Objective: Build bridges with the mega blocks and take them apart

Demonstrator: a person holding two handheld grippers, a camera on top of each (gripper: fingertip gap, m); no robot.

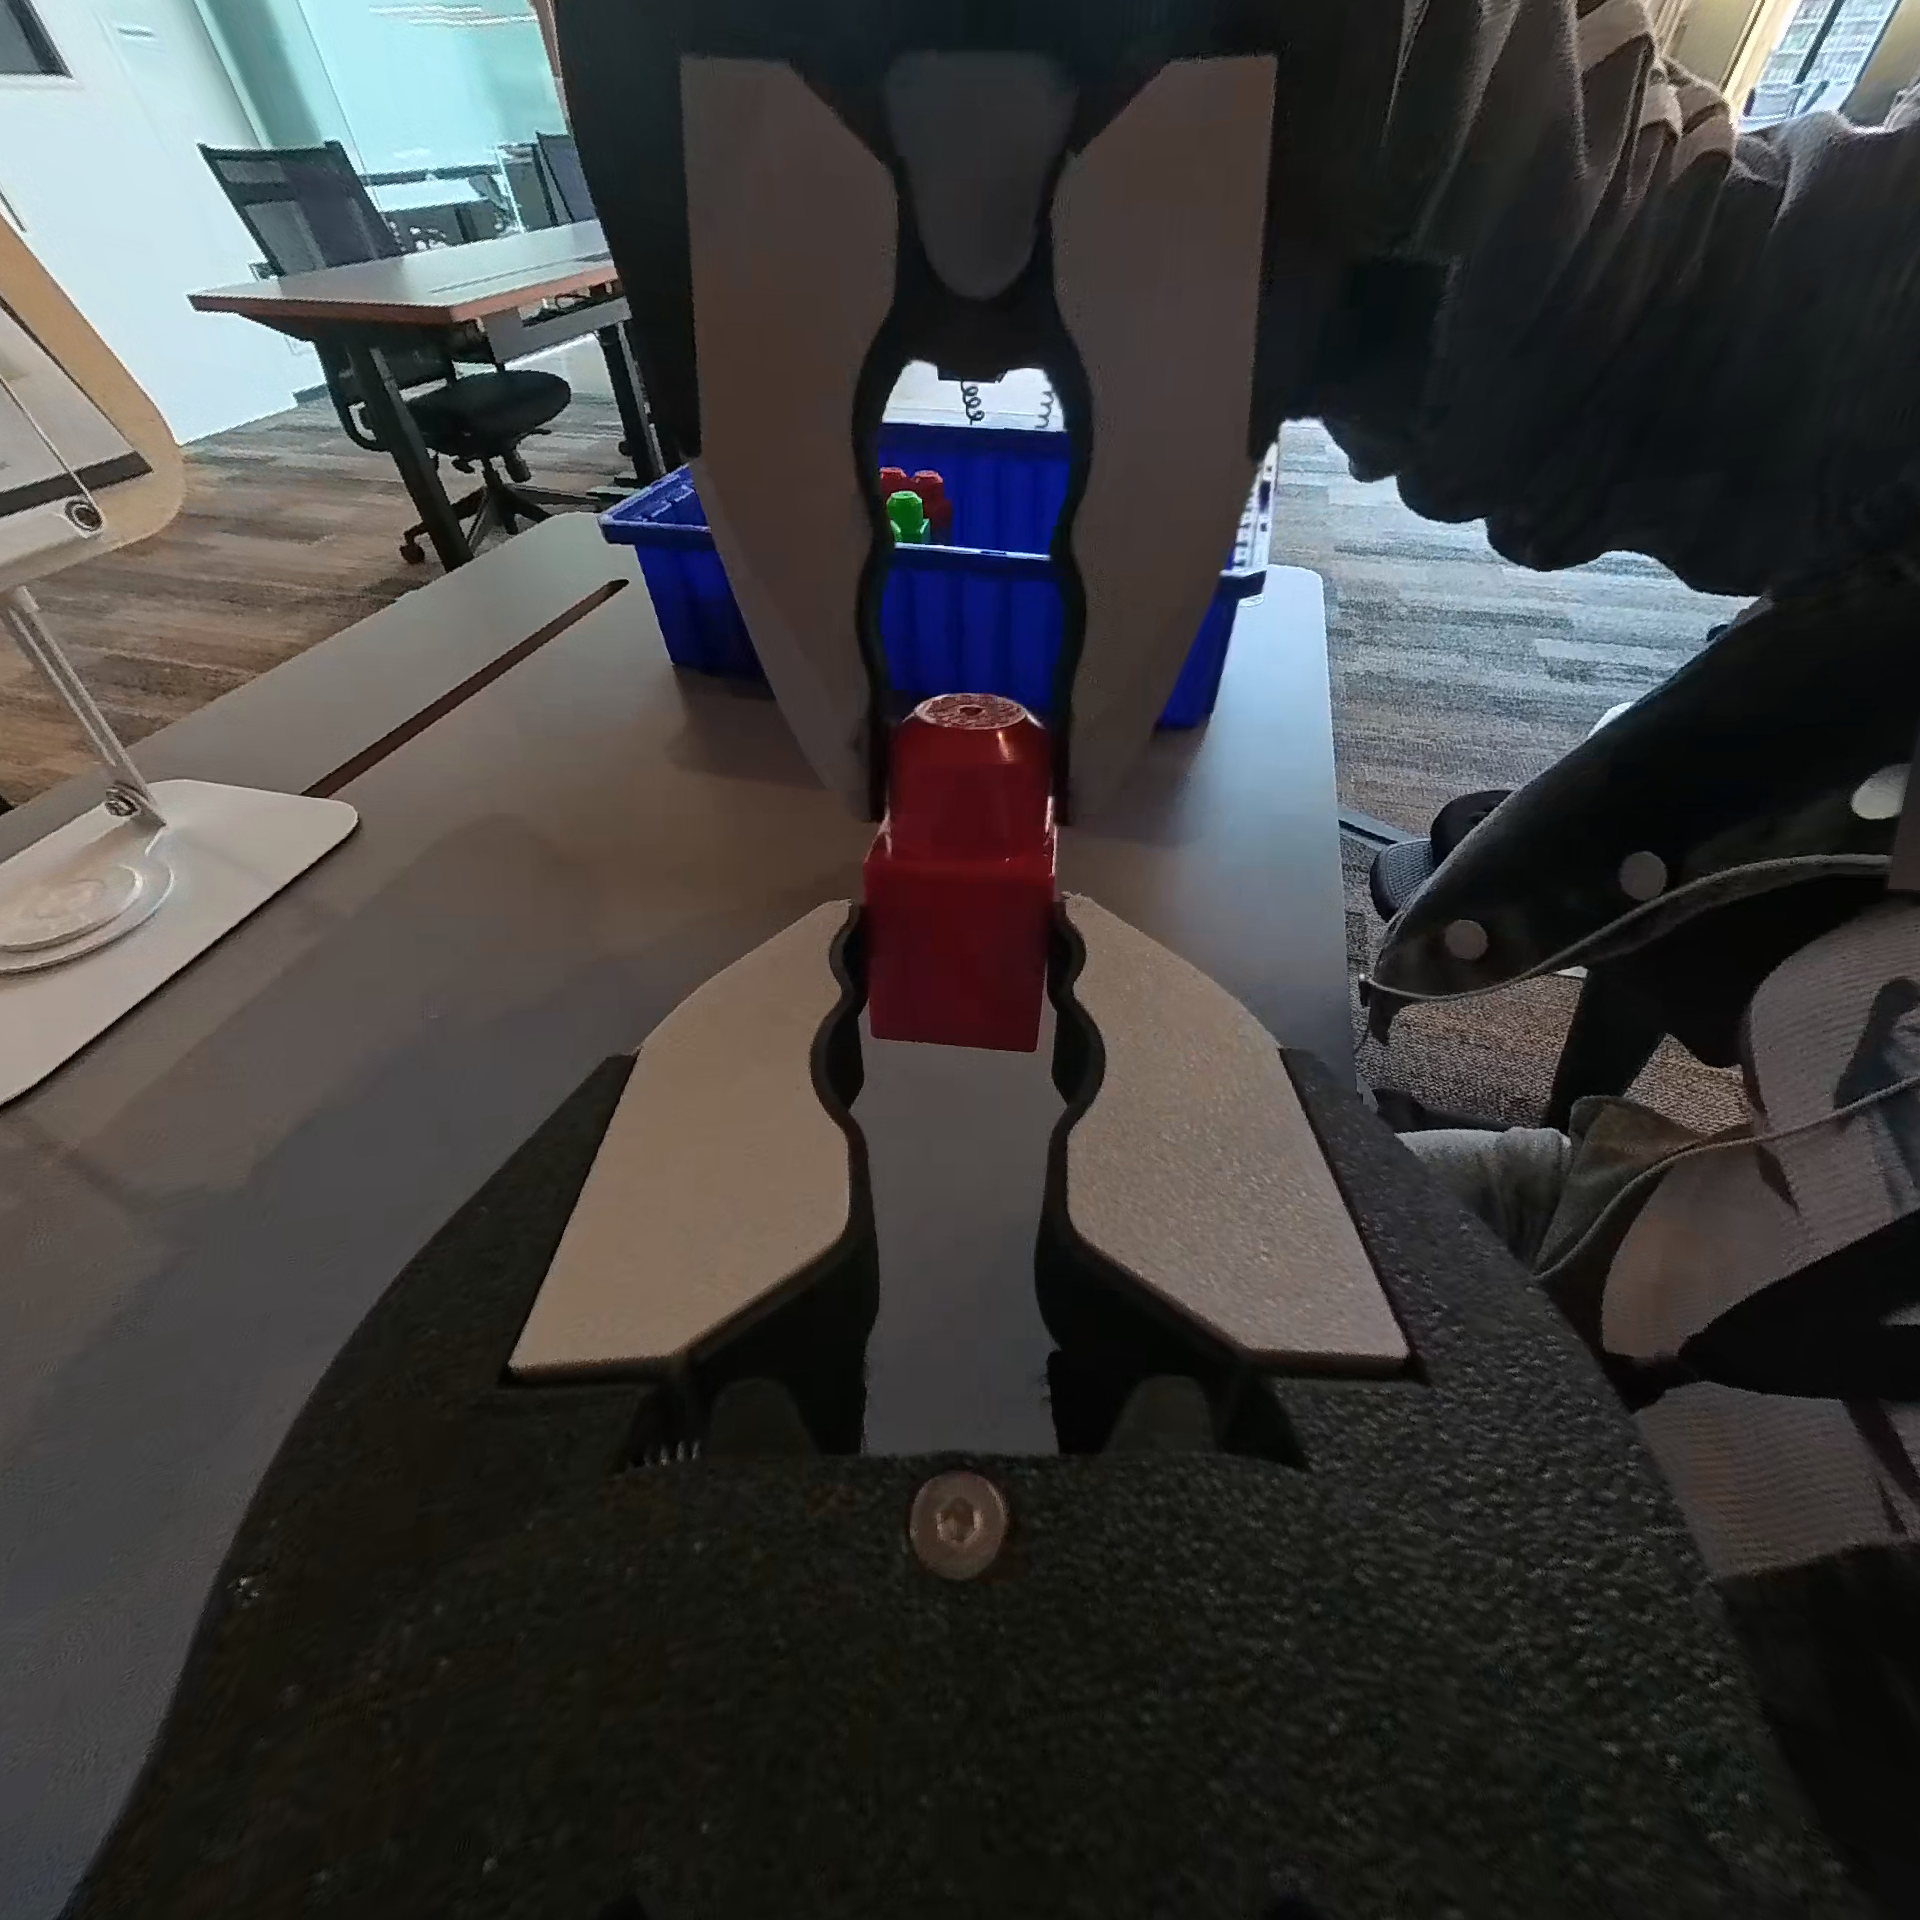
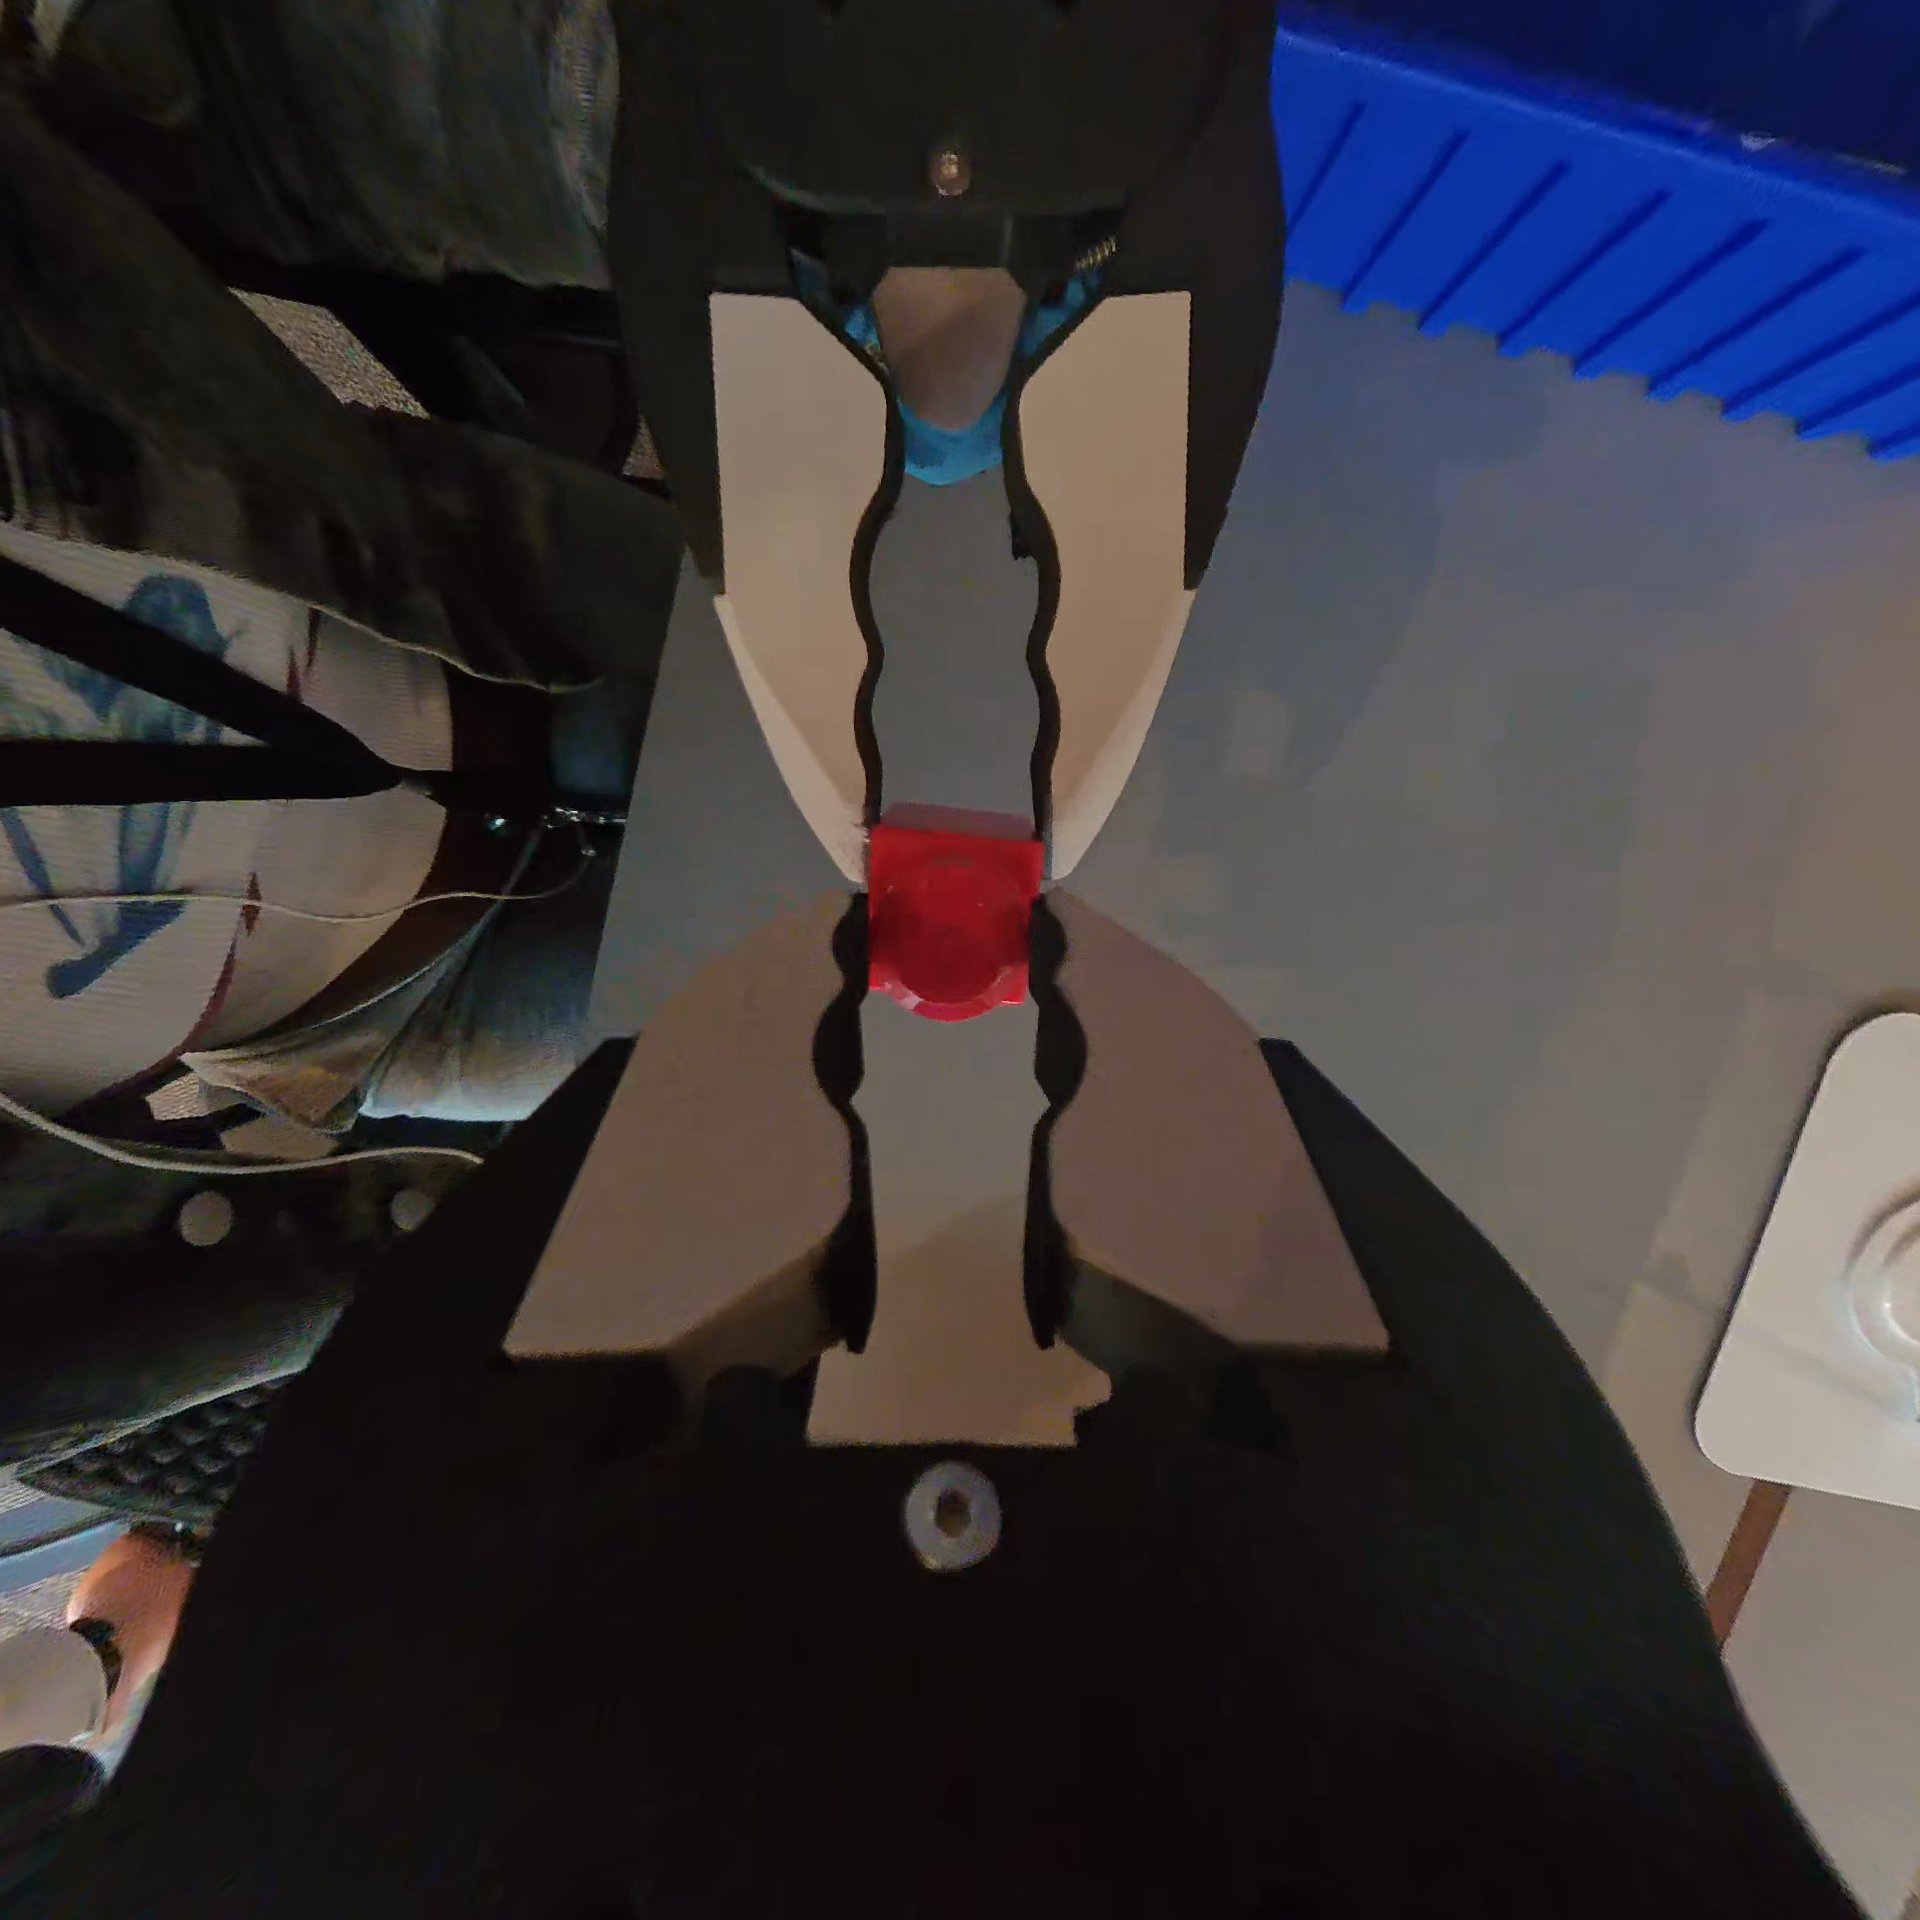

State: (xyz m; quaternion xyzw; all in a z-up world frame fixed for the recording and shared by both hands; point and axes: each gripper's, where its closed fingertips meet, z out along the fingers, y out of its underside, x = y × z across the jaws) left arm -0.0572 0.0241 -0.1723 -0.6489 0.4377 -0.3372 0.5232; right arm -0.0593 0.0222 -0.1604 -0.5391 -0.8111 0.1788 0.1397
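A red one-stud mega block (image 1: 956,966) is held between both grippers over the dark table (image 1: 520,935). My left gripper (image 1: 956,920) comes in level and is shut on the block's square body. My right gripper (image 1: 966,816) comes down from above, its fingers closed on either side of the stud. In the right wrist view I look down on the block (image 2: 951,883), with my right gripper (image 2: 948,925) shut on it and the left gripper (image 2: 951,831) opposite. I cannot tell whether the block touches the table.
A blue bin (image 1: 966,613) with red and green blocks (image 1: 914,509) stands just behind, also seen in the right wrist view (image 2: 1558,260). A white stand base (image 1: 156,883) sits at the left. A person's sleeve (image 1: 1558,260) is at the right. Both grippers' tips are close together, under 4 cm apart.
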